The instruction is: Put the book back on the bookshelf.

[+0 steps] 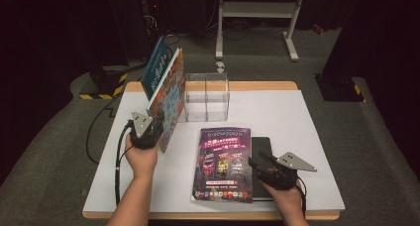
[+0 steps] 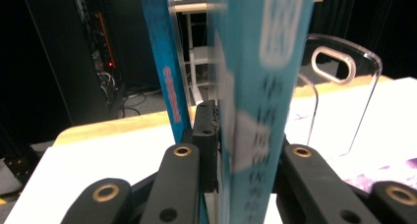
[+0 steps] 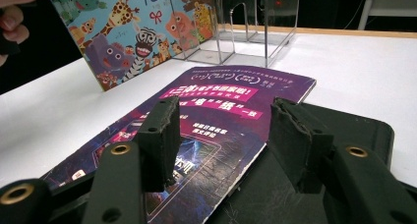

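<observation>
the left forearm point(image 1: 130, 201) reaches up from the near edge, its hand point(image 1: 142, 154) wrapped around the left gripper point(image 1: 159, 118), which points away with jaws clamped close, something thin pinched between them. the right hand point(image 1: 283, 192) rests low at the near right, right gripper point(image 1: 253, 162) aimed leftward, jaws roughly half apart, apparently pressing on nothing.

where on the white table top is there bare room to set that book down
Free: the white table top right of the clear acrylic divider rack and purple magazine, and the near-left patch beside the magazine. Crowded: far left, where the left claw holds the colourful cartoon-animal picture book upright by another blue book.
</observation>
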`<state>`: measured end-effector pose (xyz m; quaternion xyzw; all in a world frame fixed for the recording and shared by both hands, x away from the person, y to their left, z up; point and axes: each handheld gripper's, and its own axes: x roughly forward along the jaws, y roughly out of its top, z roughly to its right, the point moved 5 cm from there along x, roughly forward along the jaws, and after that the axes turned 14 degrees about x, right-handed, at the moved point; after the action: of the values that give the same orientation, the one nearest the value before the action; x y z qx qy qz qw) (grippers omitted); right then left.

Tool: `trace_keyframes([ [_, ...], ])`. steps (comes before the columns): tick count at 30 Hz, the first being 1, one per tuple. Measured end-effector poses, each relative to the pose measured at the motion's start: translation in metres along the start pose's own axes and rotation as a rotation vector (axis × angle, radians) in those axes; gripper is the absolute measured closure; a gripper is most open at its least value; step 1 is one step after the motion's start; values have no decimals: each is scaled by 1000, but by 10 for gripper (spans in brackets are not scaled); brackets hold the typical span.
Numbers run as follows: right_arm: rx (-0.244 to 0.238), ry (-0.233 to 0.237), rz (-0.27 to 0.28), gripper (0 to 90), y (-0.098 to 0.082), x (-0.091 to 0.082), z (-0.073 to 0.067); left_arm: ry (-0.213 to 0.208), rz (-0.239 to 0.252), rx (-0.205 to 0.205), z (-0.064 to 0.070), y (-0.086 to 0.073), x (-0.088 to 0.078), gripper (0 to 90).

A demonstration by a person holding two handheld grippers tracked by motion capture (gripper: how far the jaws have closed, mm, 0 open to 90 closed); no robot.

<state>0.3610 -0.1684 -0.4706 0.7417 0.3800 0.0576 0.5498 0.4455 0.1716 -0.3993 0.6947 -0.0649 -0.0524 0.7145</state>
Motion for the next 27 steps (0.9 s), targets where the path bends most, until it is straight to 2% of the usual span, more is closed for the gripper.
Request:
trace_keyframes([
  [4, 0, 0, 1, 455, 0, 0, 0, 9, -9, -13, -2, -6, 2, 781],
  [8, -2, 1, 0, 455, 0, 0, 0, 31, -1, -5, -2, -6, 3, 789],
  [27, 2, 4, 2, 455, 0, -1, 0, 79, 3, 15, 3, -5, 15, 796],
])
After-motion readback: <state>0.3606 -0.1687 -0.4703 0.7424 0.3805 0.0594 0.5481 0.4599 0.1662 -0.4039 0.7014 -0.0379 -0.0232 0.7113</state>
